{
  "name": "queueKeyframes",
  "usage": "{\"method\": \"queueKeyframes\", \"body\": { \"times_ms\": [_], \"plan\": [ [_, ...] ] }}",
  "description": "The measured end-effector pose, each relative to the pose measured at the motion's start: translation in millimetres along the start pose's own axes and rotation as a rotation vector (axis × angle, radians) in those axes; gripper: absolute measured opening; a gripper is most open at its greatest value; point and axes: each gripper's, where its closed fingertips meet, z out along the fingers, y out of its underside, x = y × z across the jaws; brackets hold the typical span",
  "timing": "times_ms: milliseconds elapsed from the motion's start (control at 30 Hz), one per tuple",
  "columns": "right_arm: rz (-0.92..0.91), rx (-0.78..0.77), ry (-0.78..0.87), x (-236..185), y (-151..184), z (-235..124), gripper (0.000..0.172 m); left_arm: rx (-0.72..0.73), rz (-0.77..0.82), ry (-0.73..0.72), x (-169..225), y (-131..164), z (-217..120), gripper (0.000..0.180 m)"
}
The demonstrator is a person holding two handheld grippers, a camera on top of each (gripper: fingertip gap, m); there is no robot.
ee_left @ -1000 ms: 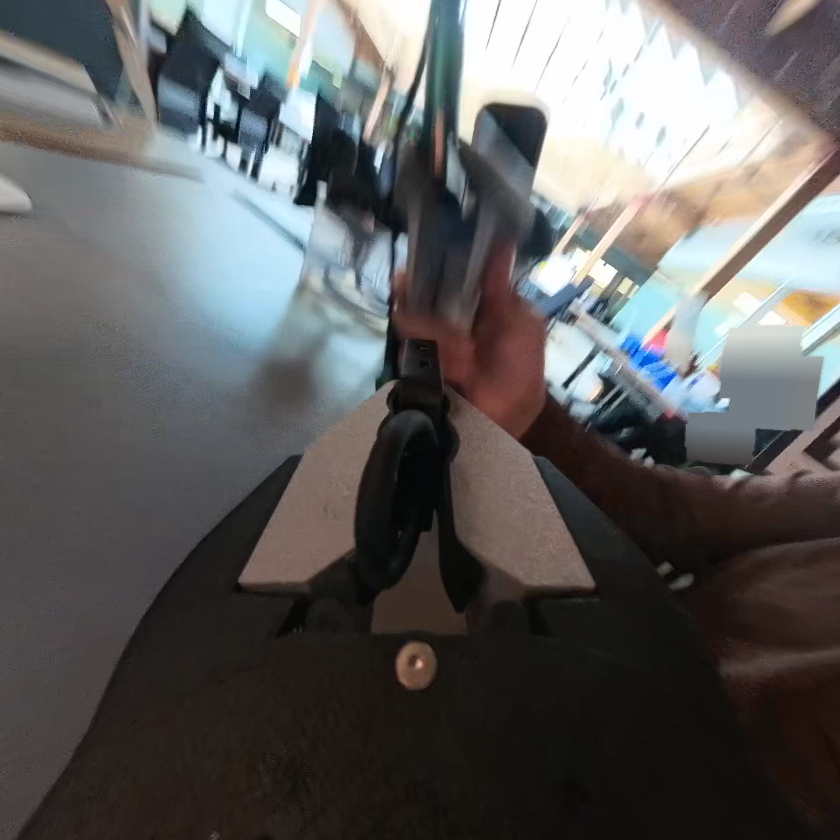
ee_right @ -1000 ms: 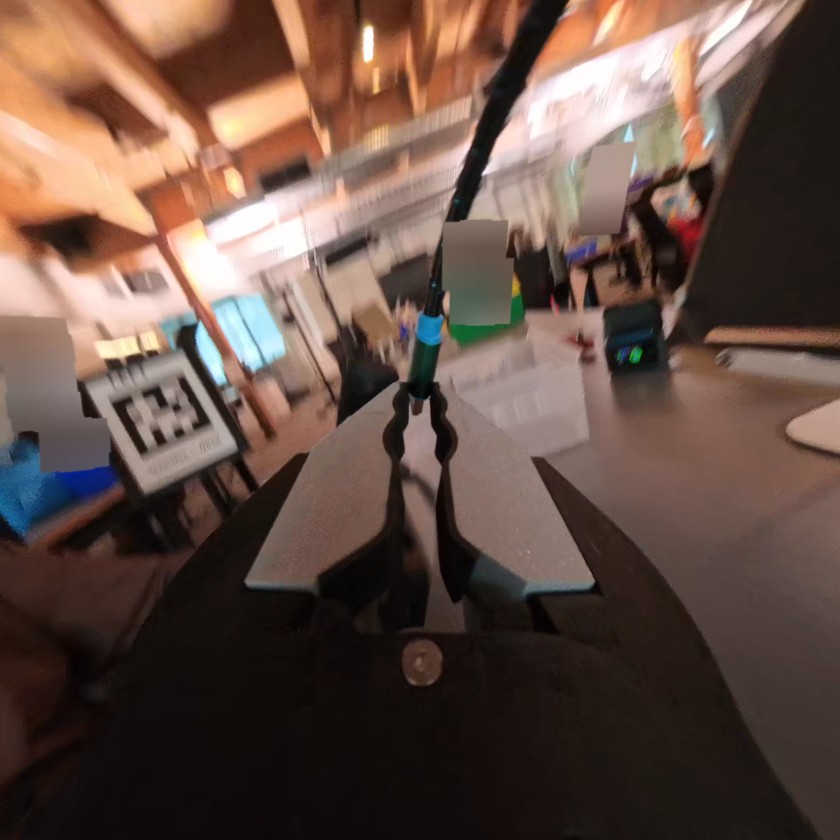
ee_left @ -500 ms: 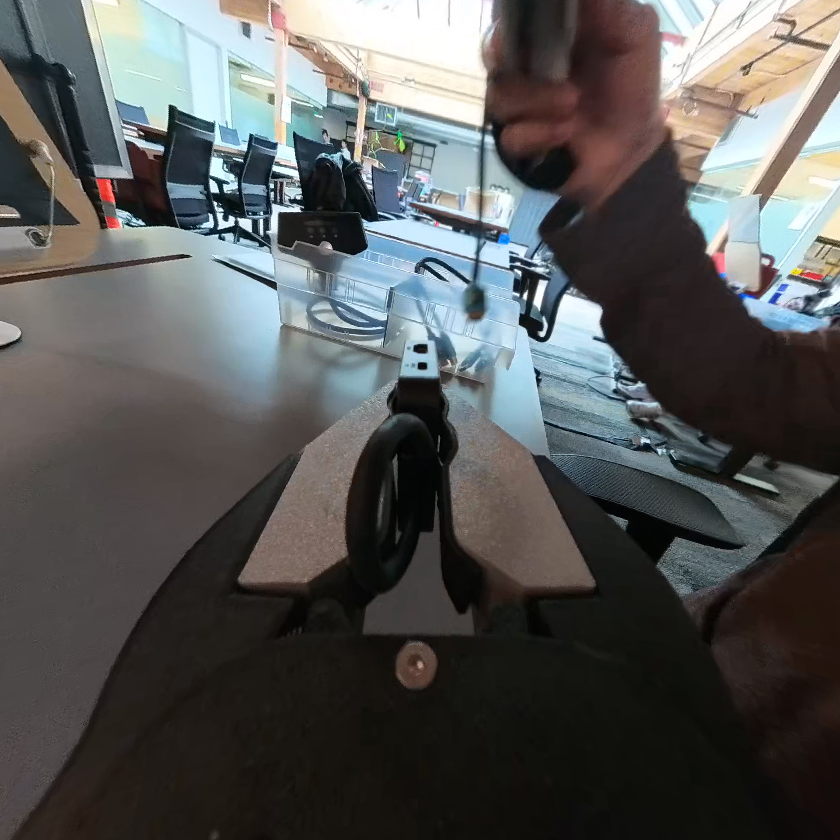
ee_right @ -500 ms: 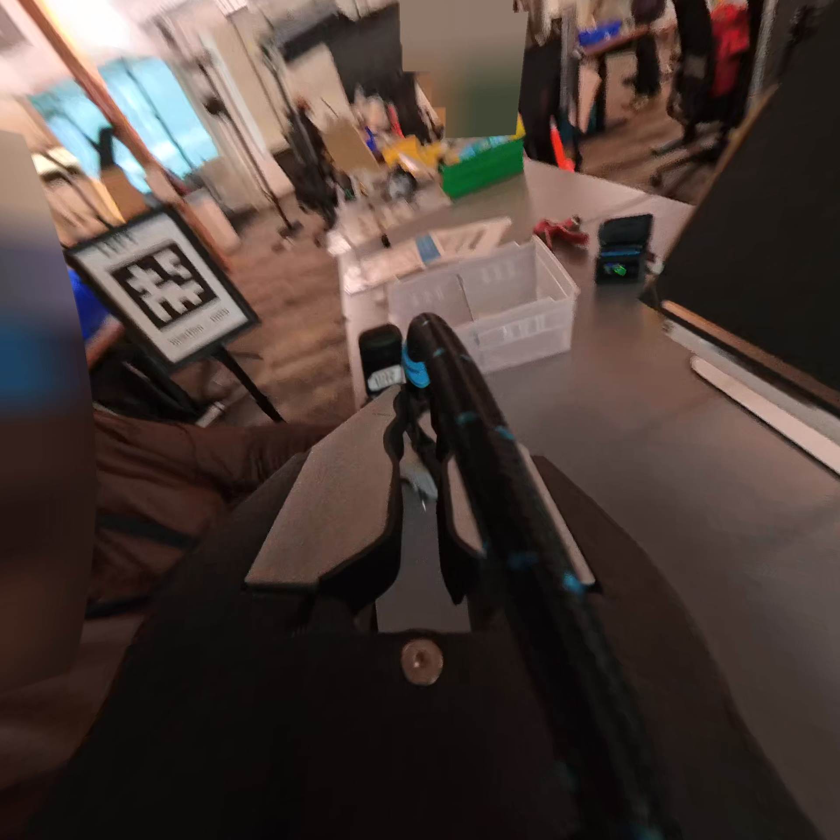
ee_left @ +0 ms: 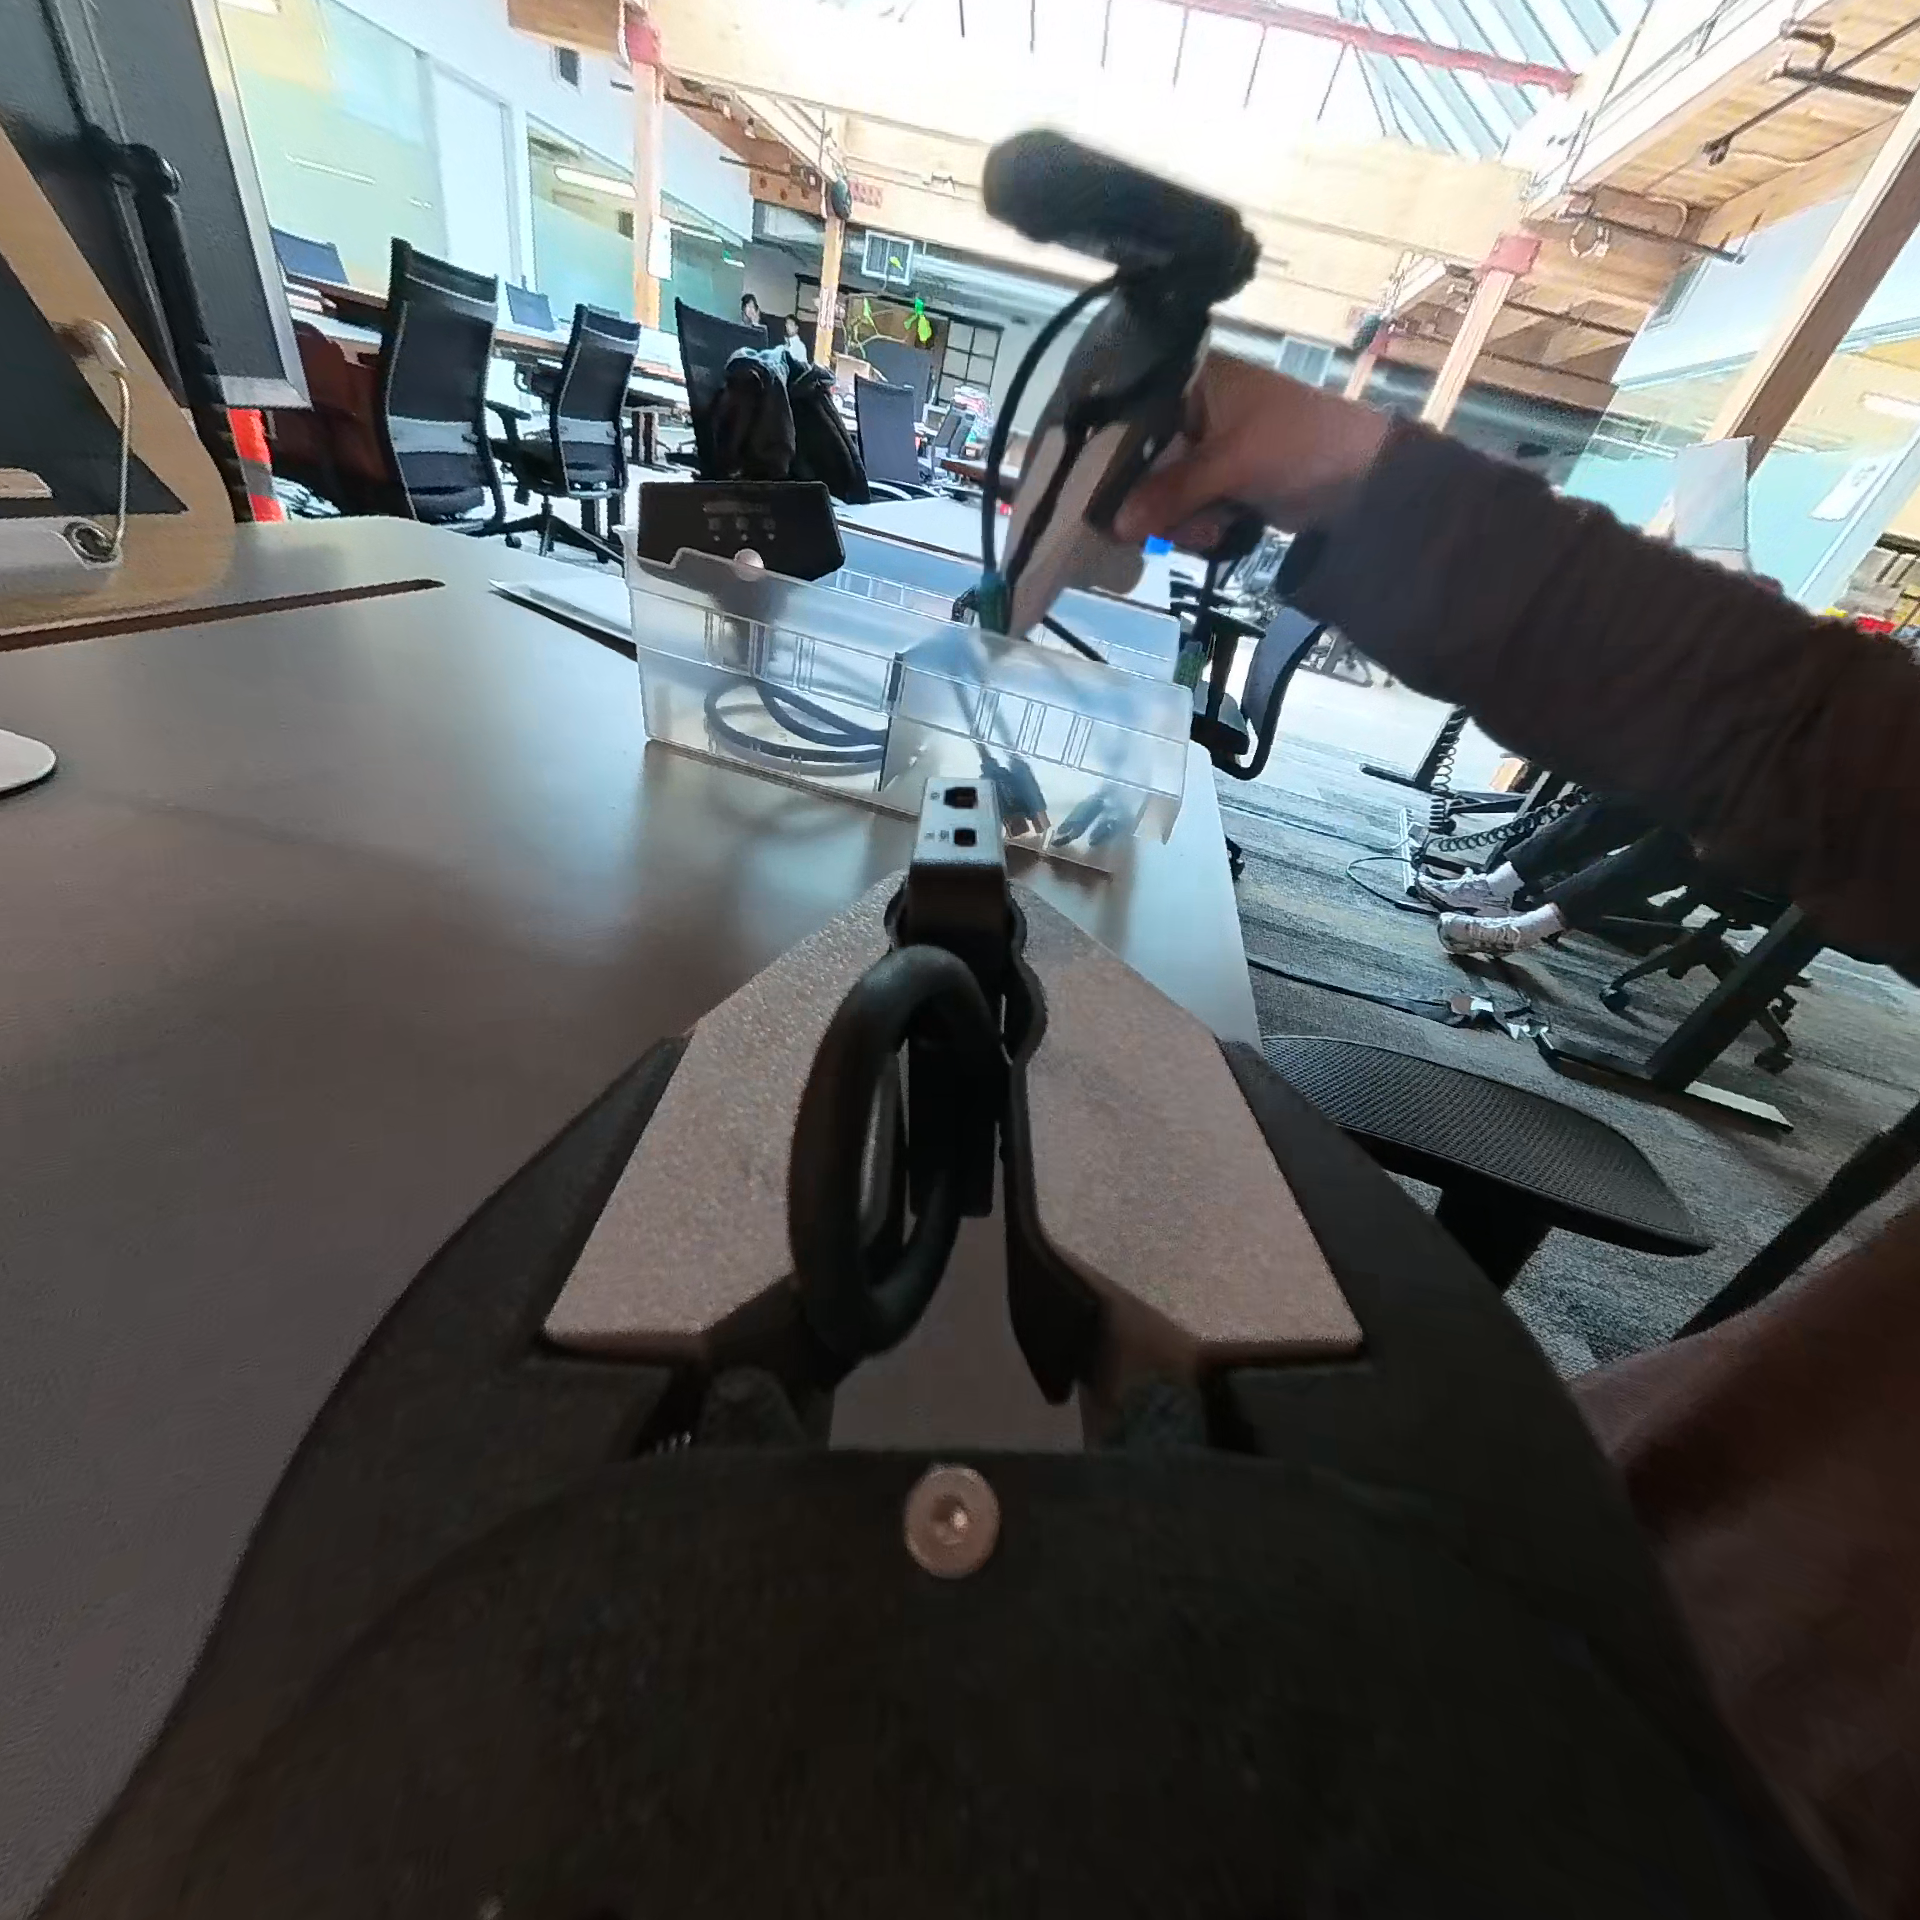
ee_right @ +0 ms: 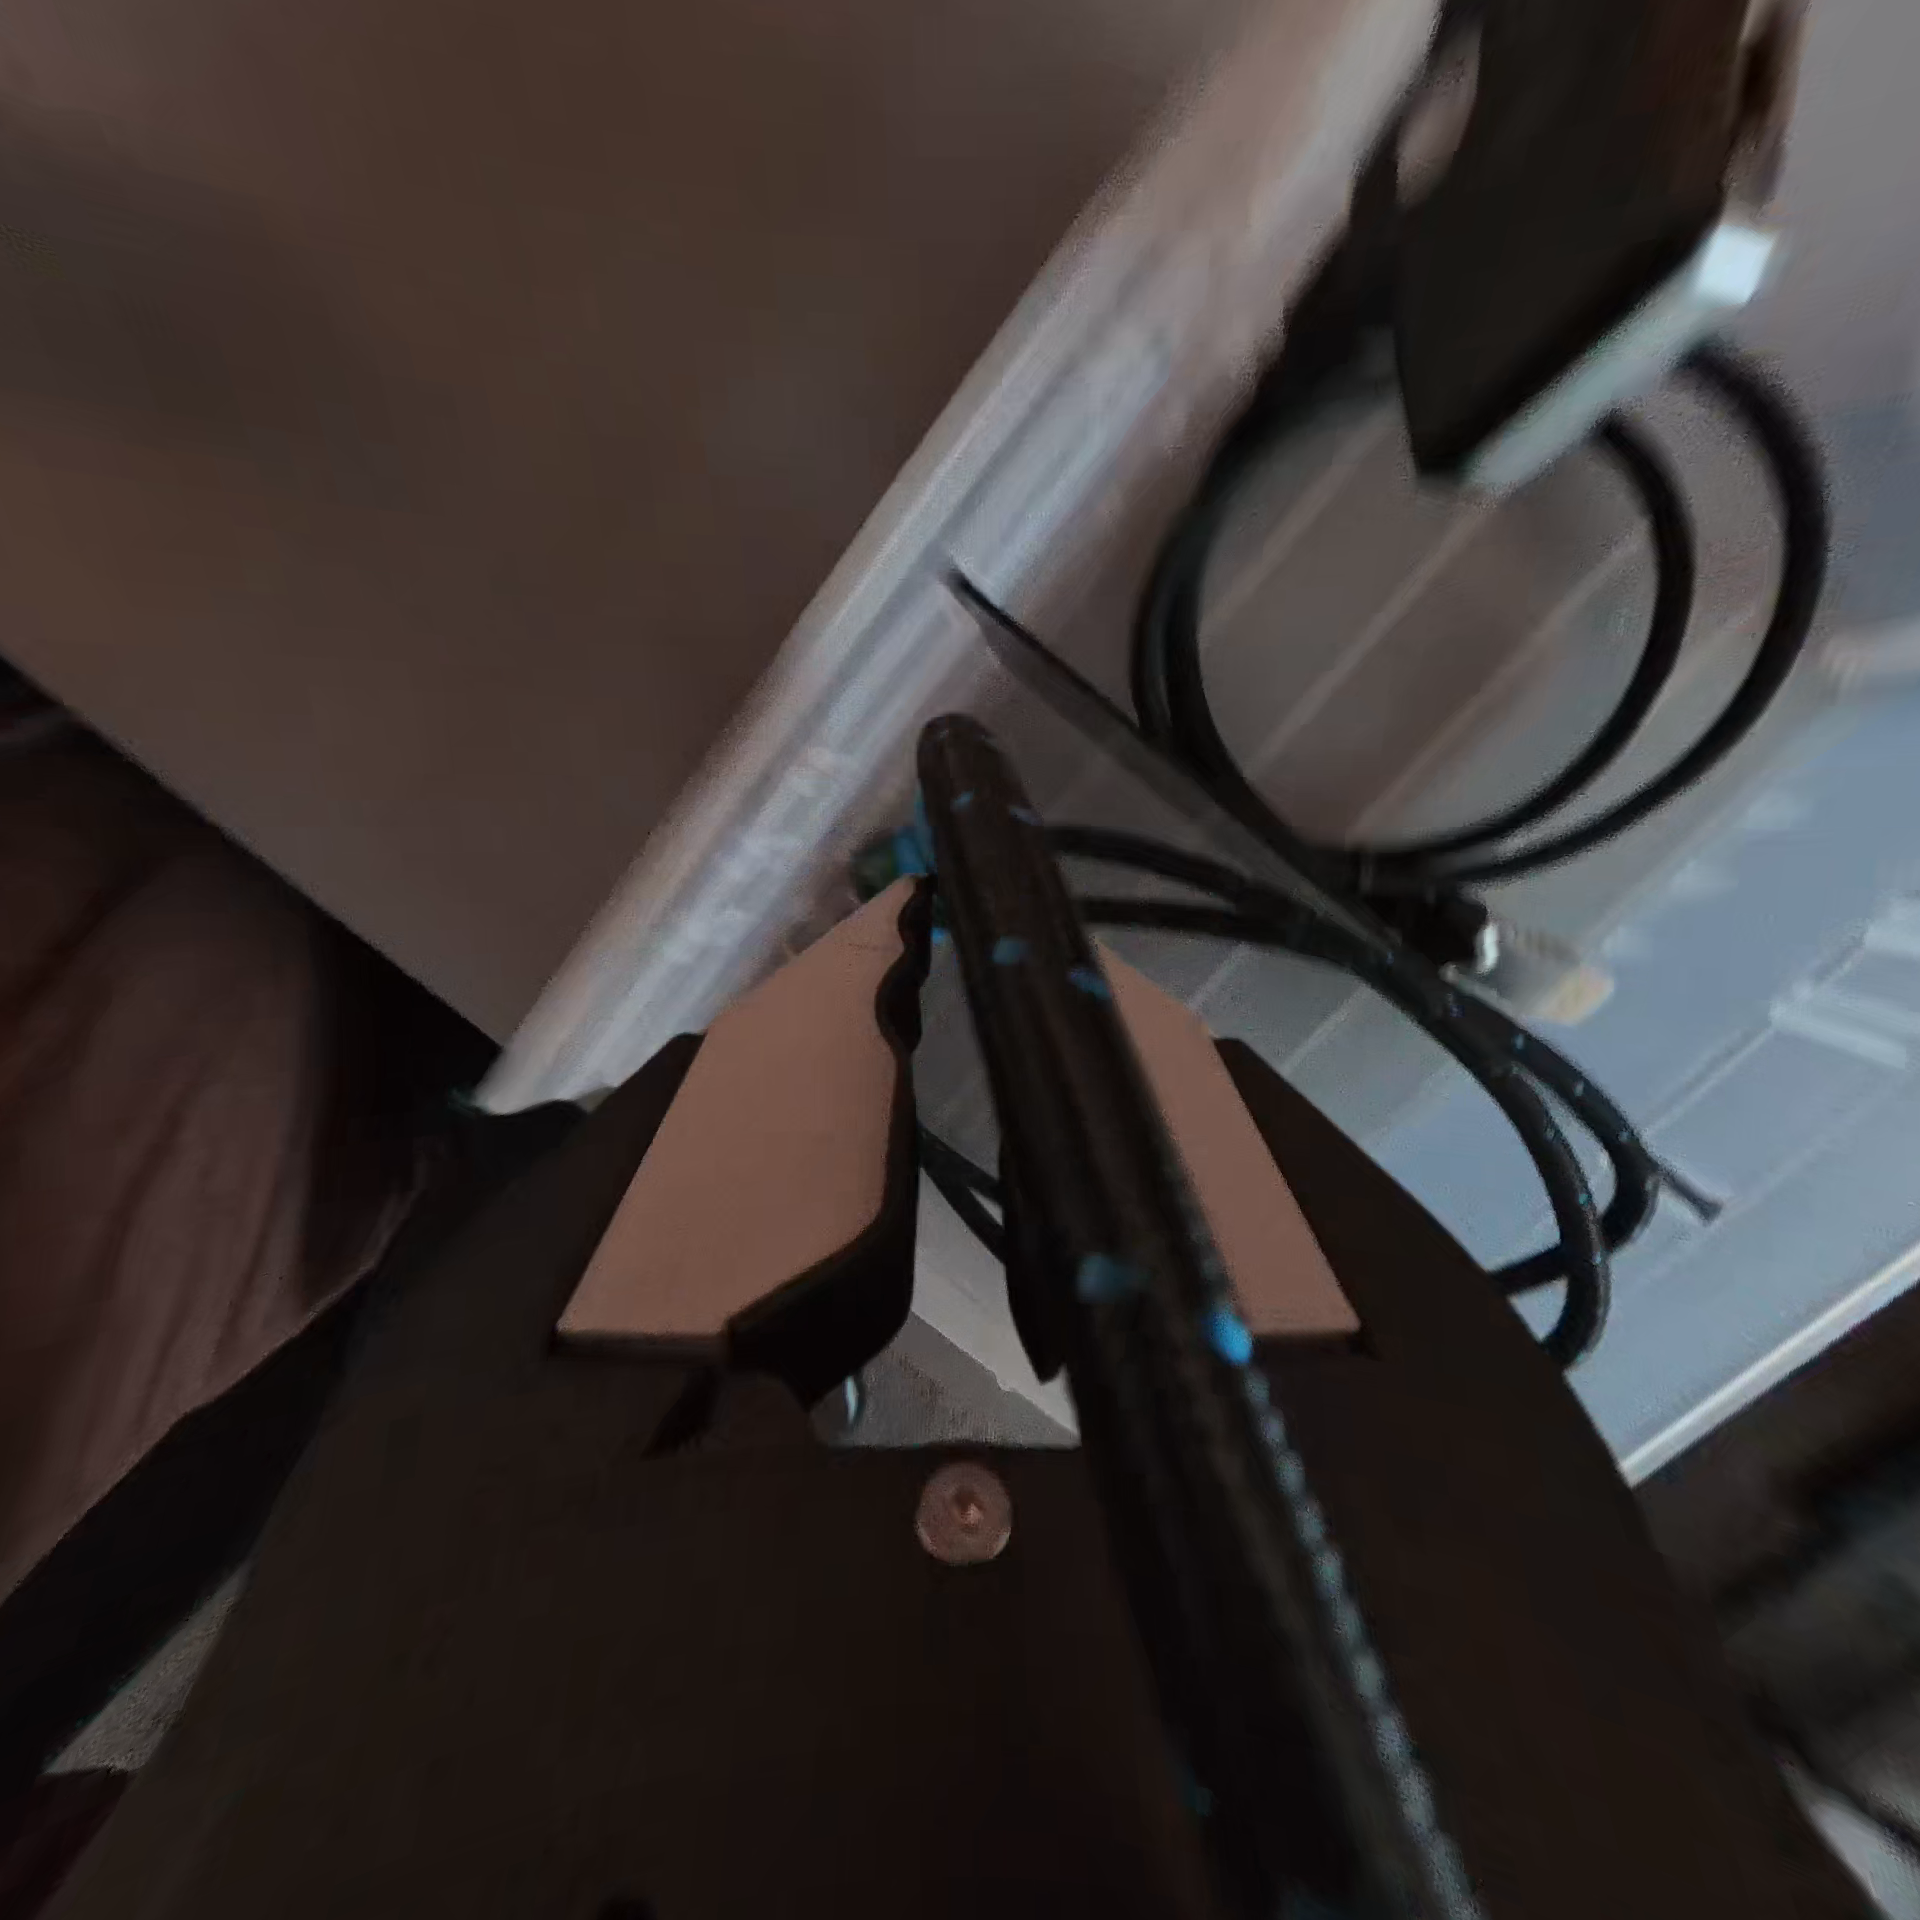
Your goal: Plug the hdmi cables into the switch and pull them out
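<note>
The left gripper (ee_left: 956, 914) pinches the small hard switch (ee_left: 958, 831) over the near table. The right gripper (ee_right: 940, 914) squeezes the bendy cable (ee_right: 1039, 997) over the far clear bin (ee_left: 1039, 717); better to grab its stiff plug.

Left wrist cam sits low over the dark desk (ee_left: 312, 831), looking level along its own fingers (ee_left: 790, 1122) toward the clear plastic bin (ee_left: 1039, 717), mid-distance, open office behind. Right wrist cam is pitched steeply down, close above that same bin (ee_right: 1714, 1039), desk edge running diagonally, frame motion-blurred. Shared: the bin with its coiled black cables (ee_right: 1455, 727). Left view also catches the right gripper (ee_left: 1013, 613) over the bin.
</note>
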Motion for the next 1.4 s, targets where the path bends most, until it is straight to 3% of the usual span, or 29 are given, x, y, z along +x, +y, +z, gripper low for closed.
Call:
{"method": "queueKeyframes", "body": {
  "times_ms": [67,167,267,400,500,600,800,933,1133,1200,1300,1400],
  "plan": [
    [0.052,-0.118,-0.001,10,24,18,0.008,-0.008,-0.004,0.004,0,1,1,0.009],
    [0.074,-0.2,-0.138,-8,37,28,0.014,-0.019,-0.001,0.007,1,2,2,0.011],
    [0.077,-0.293,-0.175,-17,41,22,0.025,-0.023,-0.003,0.011,1,3,3,0.011],
    [0.038,-0.367,-0.172,-24,31,-4,0.024,-0.013,-0.005,0.011,1,2,2,0.011],
    [0.018,-0.308,-0.369,-53,12,-26,0.022,-0.009,-0.014,0.014,1,2,2,0.011],
    [0.1,-0.24,-0.414,-44,-1,-26,0.02,-0.013,-0.016,0.025,3,2,3,0.011],
    [0.379,-0.297,-0.883,-68,19,-23,0.029,-0.01,-0.03,0.037,5,2,3,0.011],
    [0.312,-0.267,-1.052,-85,23,-49,0.028,-0.015,-0.04,0.04,4,3,4,0.012],
    [0.069,-0.298,-1.084,-113,59,-85,0.035,-0.019,-0.042,0.045,5,3,4,0.011],
    [-0.01,-0.171,-1.042,-123,46,-95,0.034,-0.001,-0.05,0.081,10,1,4,0.011],
    [-0.106,0.049,-0.843,-142,8,-89,0.034,0.043,-0.05,0.201,30,-7,2,0.011],
    [-0.259,0.228,-0.716,-191,-30,-72,0.036,0.093,0.006,0.305,52,-16,-2,0.012]
  ]
}}
